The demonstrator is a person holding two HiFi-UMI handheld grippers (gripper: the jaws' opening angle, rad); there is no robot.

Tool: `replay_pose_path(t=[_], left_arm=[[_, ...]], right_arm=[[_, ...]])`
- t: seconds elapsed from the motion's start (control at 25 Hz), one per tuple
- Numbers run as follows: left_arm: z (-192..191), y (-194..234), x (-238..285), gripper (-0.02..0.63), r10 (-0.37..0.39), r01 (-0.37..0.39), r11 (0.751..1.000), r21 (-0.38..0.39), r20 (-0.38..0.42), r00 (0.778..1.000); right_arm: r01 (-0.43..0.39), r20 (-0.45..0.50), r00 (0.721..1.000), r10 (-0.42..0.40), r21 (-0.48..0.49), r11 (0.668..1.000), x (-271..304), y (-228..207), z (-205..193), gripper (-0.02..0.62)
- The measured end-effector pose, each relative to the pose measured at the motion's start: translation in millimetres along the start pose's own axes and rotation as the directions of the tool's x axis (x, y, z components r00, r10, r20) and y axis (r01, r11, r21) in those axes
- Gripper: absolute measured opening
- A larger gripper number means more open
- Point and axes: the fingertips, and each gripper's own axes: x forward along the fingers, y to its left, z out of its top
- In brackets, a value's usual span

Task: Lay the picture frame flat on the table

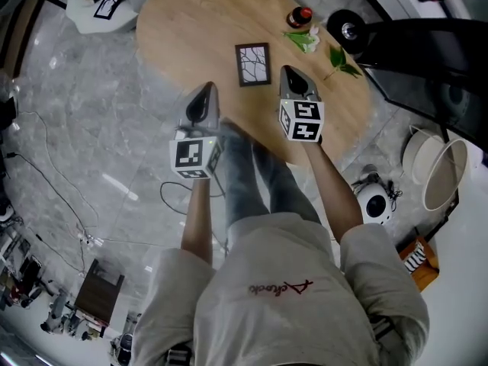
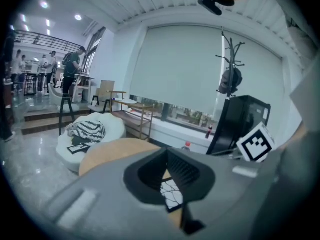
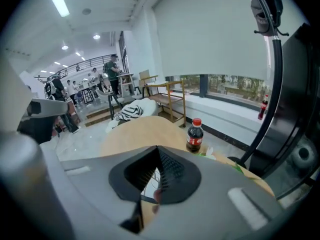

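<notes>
I hold two tongs, the left tongs [image 1: 204, 97] and the right tongs [image 1: 294, 81], and between them they carry two marker cubes [image 1: 194, 156], one each. There is one round wooden counter [image 1: 191, 29]. On it I count one picture frame [image 1: 253, 64], one cola bottle [image 1: 299, 17] and two leafy green sprigs [image 1: 339, 58]. On the floor around it I count one white beanbag [image 1: 95, 2], two pale round bins [image 1: 446, 175] and one orange bag [image 1: 417, 256].

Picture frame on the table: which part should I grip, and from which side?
Probably take the picture frame by its right long edge, coming from the right with the right gripper, whose shut tips sit beside it. It is a thin rectangle, so jaws opened across its thickness should pinch the border.
</notes>
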Motion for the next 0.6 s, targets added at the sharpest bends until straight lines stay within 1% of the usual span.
replay_pose_path(t=[0.16,0.36,0.6], left_arm=[[18.9,-14.9,-13.9,0.002,-0.001,0.001,1.000,-0.001,0.020,1.000],[45.7,-28.0,-33.3,0.002,0.008,-0.008,1.000,0.007,0.025,1.000],[90.5,-37.9,-54.8,0.002,0.016,-0.019,0.999,0.036,0.087,0.996]], right_arm=[[-0.013,0.064,0.998,0.015,-0.042,0.999,-35.1,2.7,31.9,0.005],[-0.021,0.141,0.990,0.028,-0.051,0.998,-74.3,9.0,78.3,0.005],[-0.035,0.213,0.976,0.054,-0.093,0.995,-113.0,24.0,131.4,0.005]])
